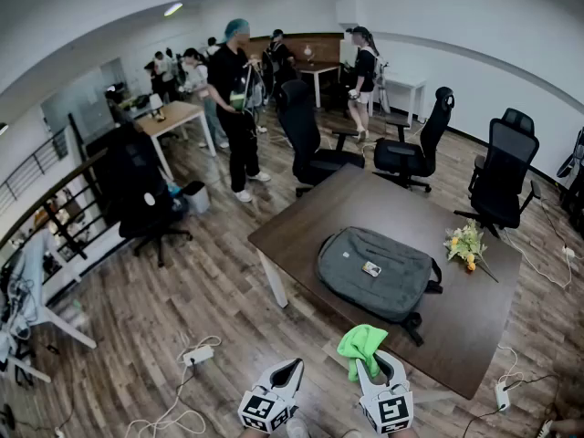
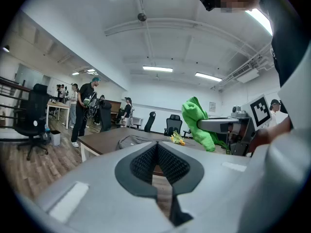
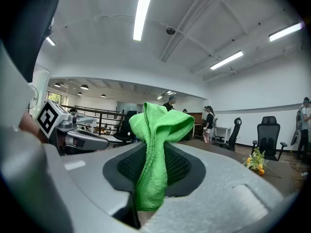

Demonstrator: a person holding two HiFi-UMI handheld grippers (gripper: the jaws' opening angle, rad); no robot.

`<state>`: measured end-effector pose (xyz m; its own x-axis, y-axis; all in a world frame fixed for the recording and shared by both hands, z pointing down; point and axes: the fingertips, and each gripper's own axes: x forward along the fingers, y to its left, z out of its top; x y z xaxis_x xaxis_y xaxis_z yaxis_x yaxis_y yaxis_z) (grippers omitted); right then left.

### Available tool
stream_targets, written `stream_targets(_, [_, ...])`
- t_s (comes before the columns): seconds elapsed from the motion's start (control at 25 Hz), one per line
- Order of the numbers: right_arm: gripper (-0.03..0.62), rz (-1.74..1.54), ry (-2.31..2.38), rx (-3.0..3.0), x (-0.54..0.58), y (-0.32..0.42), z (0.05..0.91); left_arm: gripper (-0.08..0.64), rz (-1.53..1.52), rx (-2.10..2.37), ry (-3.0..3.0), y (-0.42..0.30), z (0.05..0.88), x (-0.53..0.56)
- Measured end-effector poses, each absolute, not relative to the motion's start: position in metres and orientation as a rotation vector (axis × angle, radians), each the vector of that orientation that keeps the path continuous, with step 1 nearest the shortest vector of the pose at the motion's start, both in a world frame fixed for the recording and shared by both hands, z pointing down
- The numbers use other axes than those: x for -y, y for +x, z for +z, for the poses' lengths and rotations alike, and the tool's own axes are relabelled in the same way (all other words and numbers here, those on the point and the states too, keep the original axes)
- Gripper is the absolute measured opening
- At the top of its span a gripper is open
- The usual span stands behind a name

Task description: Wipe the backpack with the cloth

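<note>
A grey backpack (image 1: 374, 272) lies flat on the dark brown table (image 1: 301, 217), a small tag on its top. In the left gripper view the backpack (image 2: 133, 141) shows low and far ahead. My right gripper (image 1: 372, 361) is below the table's near edge, shut on a green cloth (image 1: 362, 340) that stands up out of its jaws. Seen from the right gripper (image 3: 158, 147) itself, the cloth (image 3: 158, 130) is pinched between the pads and folds over the top. My left gripper (image 1: 290, 369) is beside it to the left, shut and holding nothing (image 2: 156, 147).
A small bunch of yellow flowers (image 1: 467, 243) lies on the table's far right. Black office chairs (image 1: 315, 144) (image 1: 415, 149) (image 1: 502, 172) stand round the far side. Several people (image 1: 235, 99) stand at the back. A power strip with cables (image 1: 196, 354) is on the wooden floor at left.
</note>
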<state>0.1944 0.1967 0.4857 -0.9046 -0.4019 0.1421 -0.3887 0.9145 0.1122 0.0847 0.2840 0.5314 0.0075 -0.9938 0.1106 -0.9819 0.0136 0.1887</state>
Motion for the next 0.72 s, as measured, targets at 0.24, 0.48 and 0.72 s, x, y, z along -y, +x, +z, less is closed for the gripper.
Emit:
stream_targets(0.24, [0.098, -0.115, 0.629, 2.929, -0.200, 0.197, 0.482, 0.015, -0.083, 2.078, 2.103, 0.087, 0.522, -0.284])
stream_targets(0.48, [0.098, -0.085, 0.578, 2.943, -0.218, 0.182, 0.483, 0.015, -0.087, 2.100, 2.106, 0.076, 0.519, -0.288])
stream_targets(0.72, [0.103, -0.033, 0.610, 2.986, -0.218, 0.155, 0.479, 0.015, -0.092, 2.144, 2.096, 0.044, 0.515, -0.296])
